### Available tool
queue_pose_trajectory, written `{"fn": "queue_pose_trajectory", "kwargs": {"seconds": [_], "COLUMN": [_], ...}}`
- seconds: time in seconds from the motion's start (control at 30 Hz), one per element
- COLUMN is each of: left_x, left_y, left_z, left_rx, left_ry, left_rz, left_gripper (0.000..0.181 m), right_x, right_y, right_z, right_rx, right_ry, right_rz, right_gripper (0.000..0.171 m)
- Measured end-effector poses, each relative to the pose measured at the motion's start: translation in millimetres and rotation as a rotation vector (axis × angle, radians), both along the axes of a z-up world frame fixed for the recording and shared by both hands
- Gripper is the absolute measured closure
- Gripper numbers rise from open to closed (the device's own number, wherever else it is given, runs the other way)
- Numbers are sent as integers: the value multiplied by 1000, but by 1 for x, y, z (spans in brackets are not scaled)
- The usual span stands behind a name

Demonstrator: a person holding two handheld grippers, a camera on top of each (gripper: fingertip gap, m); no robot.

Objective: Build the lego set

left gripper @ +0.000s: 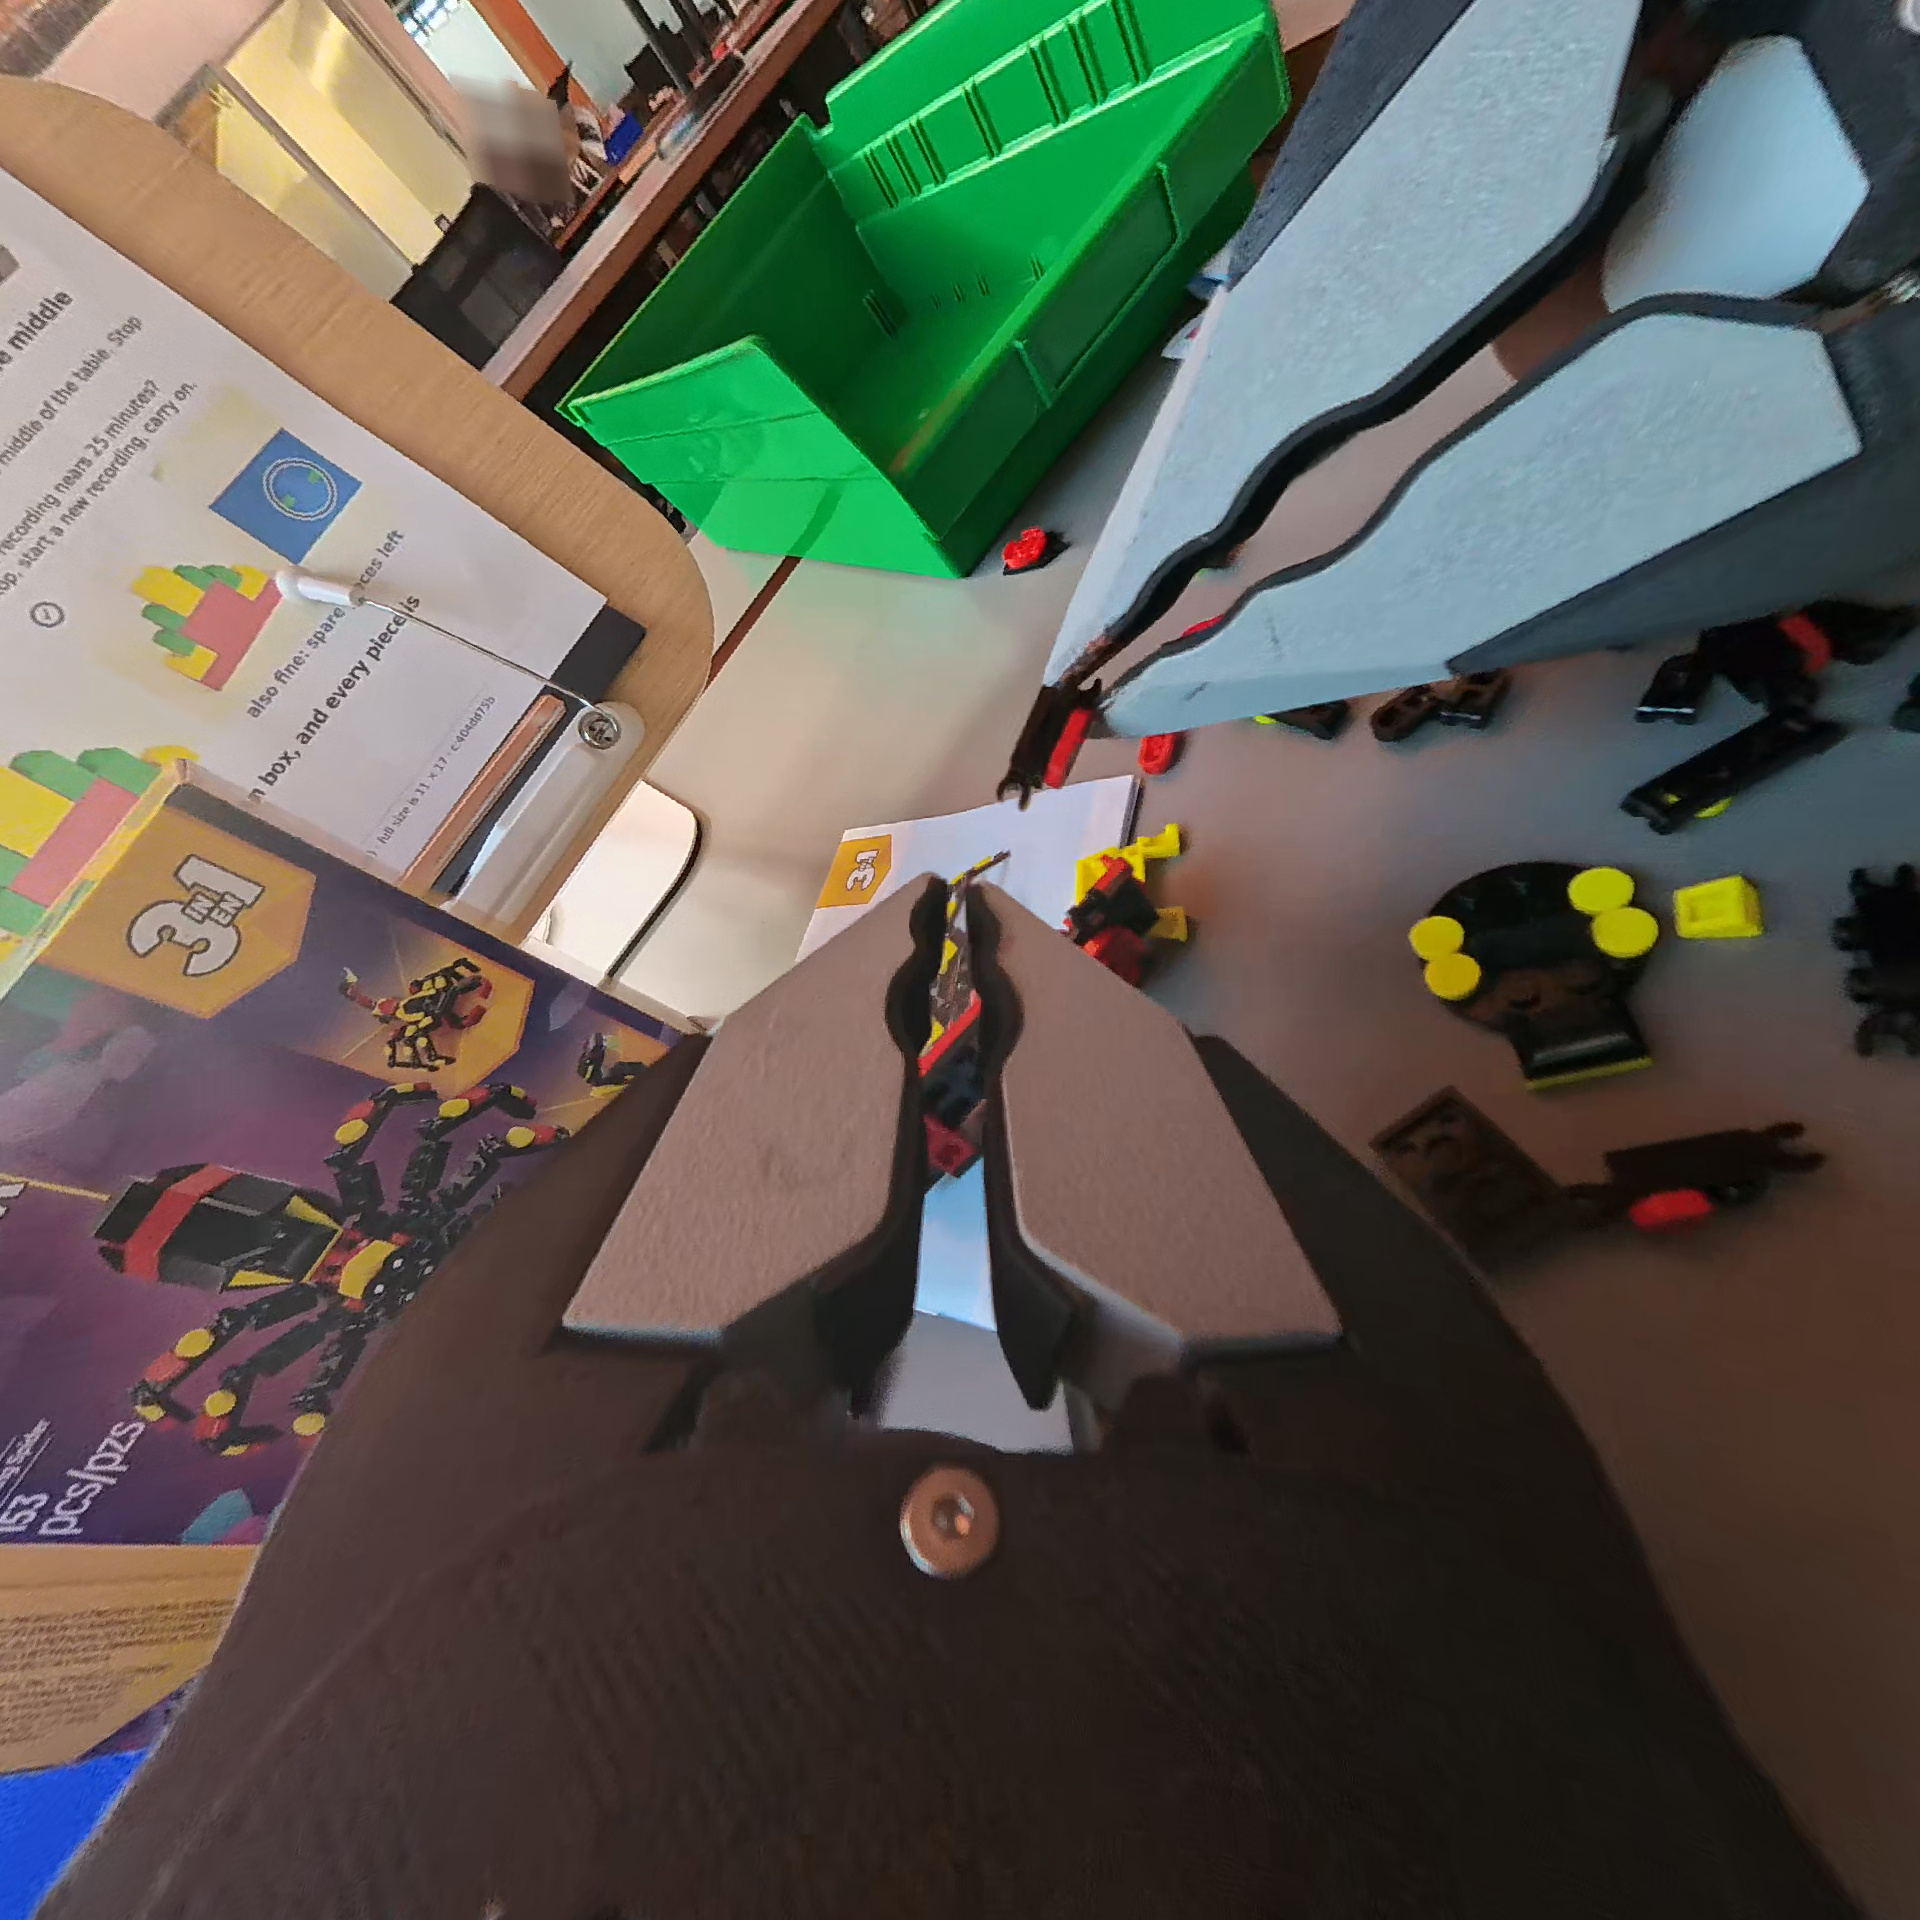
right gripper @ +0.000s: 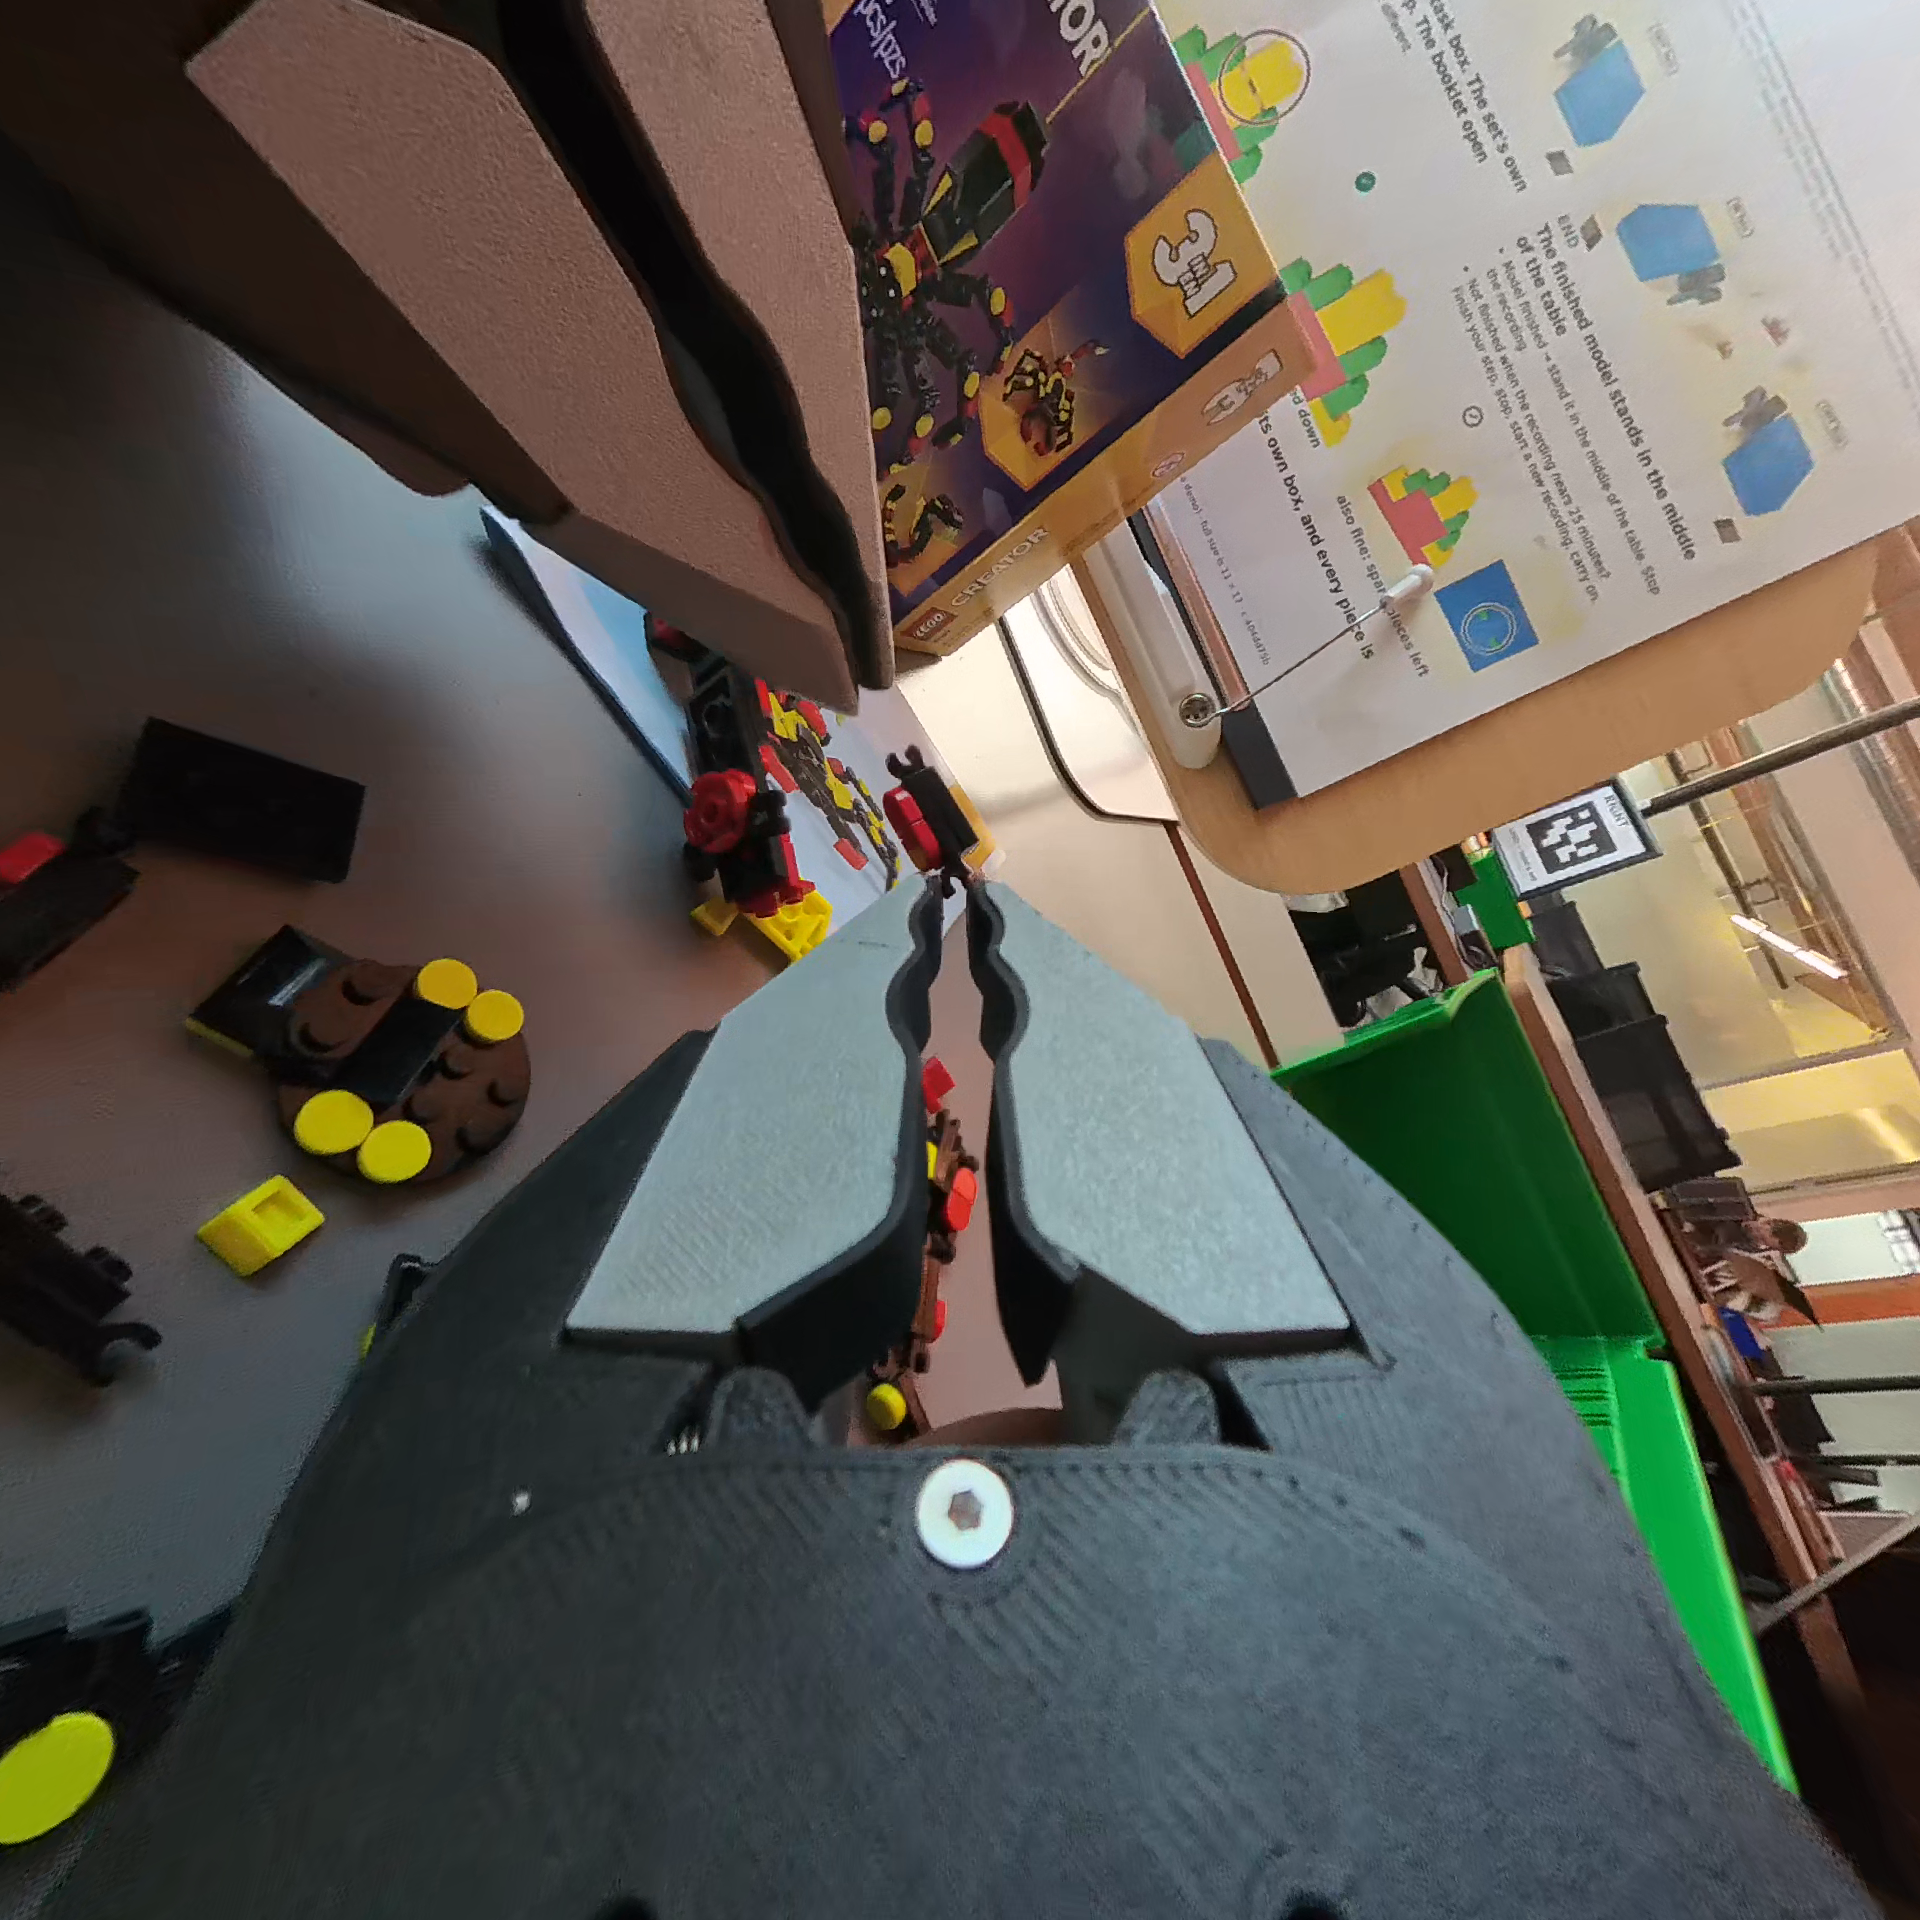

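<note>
The left gripper (left gripper: 966, 894) has its jaws nearly pressed together, pinching a slim black, red and yellow brick assembly (left gripper: 951, 1081) that runs down the gap between the fingers. The right gripper (right gripper: 954, 896) is also closed to a narrow slit, gripping at its tips a small black-and-red piece (right gripper: 928, 816) that sticks out beyond them – in the left wrist view that piece (left gripper: 1060, 732) hangs from the right gripper's tips above the table (left gripper: 1351, 1299). Loose parts lie spread on the grey table: a round black plate with 4 yellow discs (right gripper: 400, 1081), a yellow square tile (right gripper: 260, 1224), and a red, black and yellow sub-build (right gripper: 753, 847) beside the instruction booklet (left gripper: 997, 842). The purple set box (left gripper: 260, 1143) stands by a printed sheet on a wooden board (left gripper: 416, 343) – a green bin (left gripper: 914, 343) sits behind
</note>
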State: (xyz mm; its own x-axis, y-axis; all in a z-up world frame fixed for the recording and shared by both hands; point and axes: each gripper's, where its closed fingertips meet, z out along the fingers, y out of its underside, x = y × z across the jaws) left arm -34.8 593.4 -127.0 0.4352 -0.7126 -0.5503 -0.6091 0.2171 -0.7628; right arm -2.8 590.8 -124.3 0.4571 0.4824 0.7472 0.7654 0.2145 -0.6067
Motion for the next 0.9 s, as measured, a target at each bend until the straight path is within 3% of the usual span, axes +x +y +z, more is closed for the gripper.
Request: {"fn": "queue_pose_trajectory", "kwargs": {"seconds": [0.3,0.9], "left_x": [3,5], "left_y": [-4,-9], "left_z": [-9,-9], "left_rx": [36,26], "left_ry": [78,69], "left_rz": [-33,-66], "left_gripper": [156,172], "right_x": [-6,-24], "right_y": [-2,-6], "right_z": [-2,0], "right_rx": [80,169], "right_ry": [-90,-151], "right_rz": [39,15], "right_gripper": [168,169]}}
